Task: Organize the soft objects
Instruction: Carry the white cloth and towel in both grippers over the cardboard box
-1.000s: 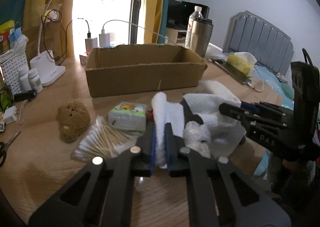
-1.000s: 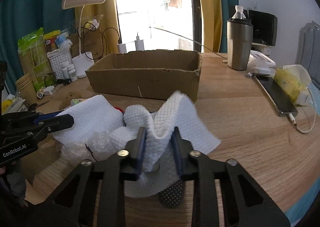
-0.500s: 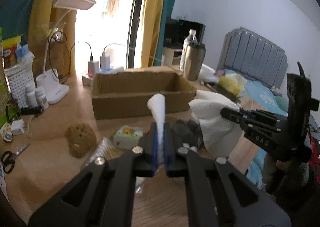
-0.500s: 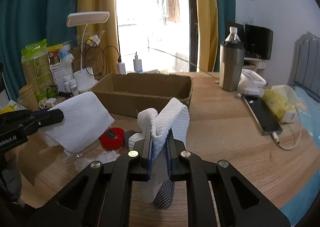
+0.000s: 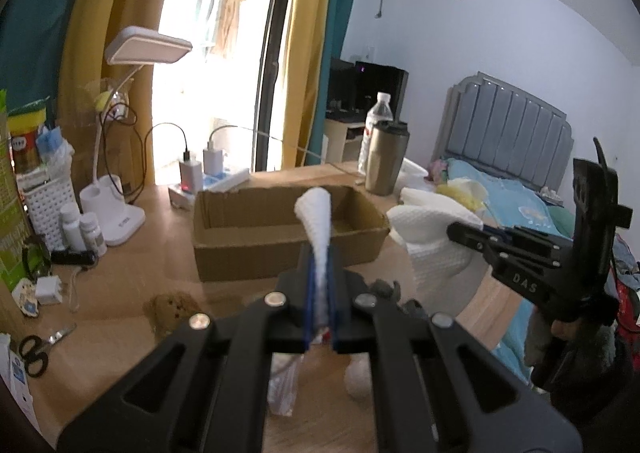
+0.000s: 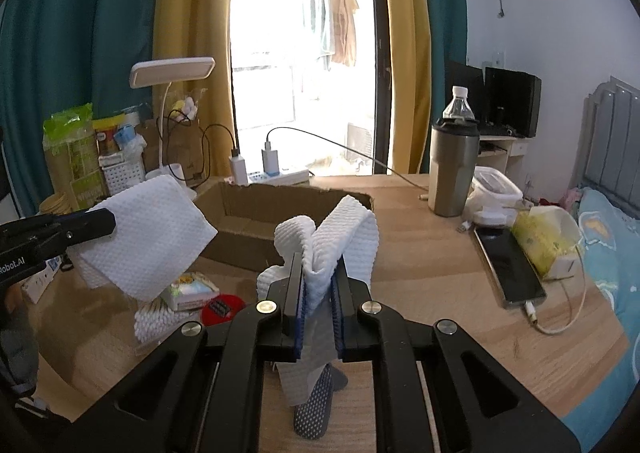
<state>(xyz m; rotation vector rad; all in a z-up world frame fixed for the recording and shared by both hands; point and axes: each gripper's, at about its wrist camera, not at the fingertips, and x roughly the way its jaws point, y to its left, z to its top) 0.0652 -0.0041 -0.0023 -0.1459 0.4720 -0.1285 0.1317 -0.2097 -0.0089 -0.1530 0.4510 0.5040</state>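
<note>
Both grippers hold one white textured cloth in the air between them, above the wooden table. My left gripper (image 5: pixel 319 253) is shut on one edge of the cloth (image 5: pixel 316 213). My right gripper (image 6: pixel 319 273) is shut on the other edge of the cloth (image 6: pixel 344 229), and a grey dotted sock (image 6: pixel 316 409) hangs under it. The open cardboard box (image 5: pixel 280 249) stands just beyond the cloth, and its rim (image 6: pixel 256 189) also shows in the right wrist view. A brown sponge (image 5: pixel 170 307), cotton swabs (image 6: pixel 154 317) and a tissue pack (image 6: pixel 192 289) lie on the table below.
A white desk lamp (image 5: pixel 120 213), a power strip with chargers (image 5: pixel 208 177), small bottles (image 5: pixel 80 229) and scissors (image 5: pixel 34 349) stand at the left. A steel tumbler (image 6: pixel 454 169), a phone (image 6: pixel 508 265) and a yellow tissue bag (image 6: pixel 548 241) are at the right. A bed (image 5: pixel 520 197) lies beyond.
Both grippers have lifted the white cloth off the pile and raised it well above the table. The items under it are now uncovered.
</note>
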